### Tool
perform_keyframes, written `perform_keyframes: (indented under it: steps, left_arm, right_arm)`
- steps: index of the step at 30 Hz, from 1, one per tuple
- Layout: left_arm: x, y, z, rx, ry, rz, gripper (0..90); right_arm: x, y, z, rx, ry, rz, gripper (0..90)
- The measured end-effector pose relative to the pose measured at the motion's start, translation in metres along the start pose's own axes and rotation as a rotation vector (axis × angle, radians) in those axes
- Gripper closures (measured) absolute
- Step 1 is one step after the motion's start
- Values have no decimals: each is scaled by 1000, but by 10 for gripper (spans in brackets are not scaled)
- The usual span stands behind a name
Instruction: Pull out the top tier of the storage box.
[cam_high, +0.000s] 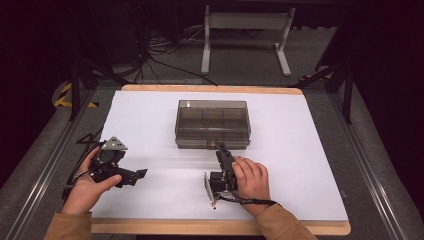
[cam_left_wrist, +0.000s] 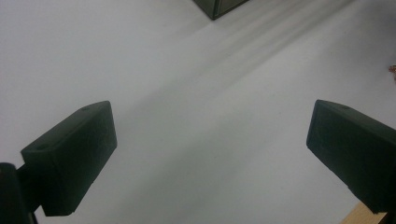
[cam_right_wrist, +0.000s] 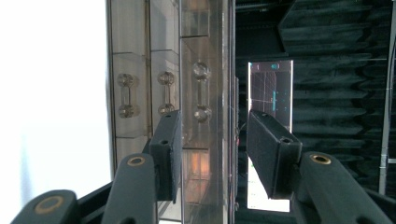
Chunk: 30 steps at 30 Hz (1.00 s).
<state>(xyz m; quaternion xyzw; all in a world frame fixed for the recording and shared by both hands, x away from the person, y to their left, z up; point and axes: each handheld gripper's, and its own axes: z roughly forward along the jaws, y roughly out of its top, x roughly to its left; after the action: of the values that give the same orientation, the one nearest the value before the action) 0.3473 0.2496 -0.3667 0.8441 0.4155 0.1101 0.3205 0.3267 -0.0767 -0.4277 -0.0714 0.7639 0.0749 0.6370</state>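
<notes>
A clear box (cam_high: 212, 123) sits at the bench's (cam_high: 300, 150) twelve o'clock. The right tool (cam_high: 222, 148), jaws apart, touches its front edge. The left tool (cam_high: 141, 173) gapes at eight o'clock.

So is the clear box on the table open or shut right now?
Shut: the box's flat lid lies level on its walls. The right gripper's open jaws stand at its front edge.

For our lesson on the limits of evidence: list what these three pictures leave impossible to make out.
- Box contents: high view, tinted walls and small size hide them.
- Right gripper contact with the box latch: right gripper view, open jaws straddle the front edge, touch unclear.
- Left gripper view: box corner cut off by the top edge.
</notes>
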Motion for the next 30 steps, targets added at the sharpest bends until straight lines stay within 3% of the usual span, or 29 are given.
perform_keyframes:
  steps: [7,14,21,23,27,30]
  left_arm:
    - [0,-2,0,-2,-1,-12,23]
    - [2,-2,-1,-2,2,-15,23]
    - [2,-2,-1,-2,0,-15,23]
    - [2,-2,-1,-3,-2,-15,23]
    - [2,-3,-2,-7,-1,-20,23]
    - [3,-3,-3,-6,-2,-20,23]
  right_arm:
    - [-2,-8,-10,-41,25,18,501]
    - [-7,-19,-17,-78,62,91,482]
    - [-15,-32,-25,-136,140,225,457]
    - [-17,-34,-26,-139,153,245,456]
    - [-21,-45,-27,-162,209,347,453]
    - [-23,-49,-27,-173,228,383,452]
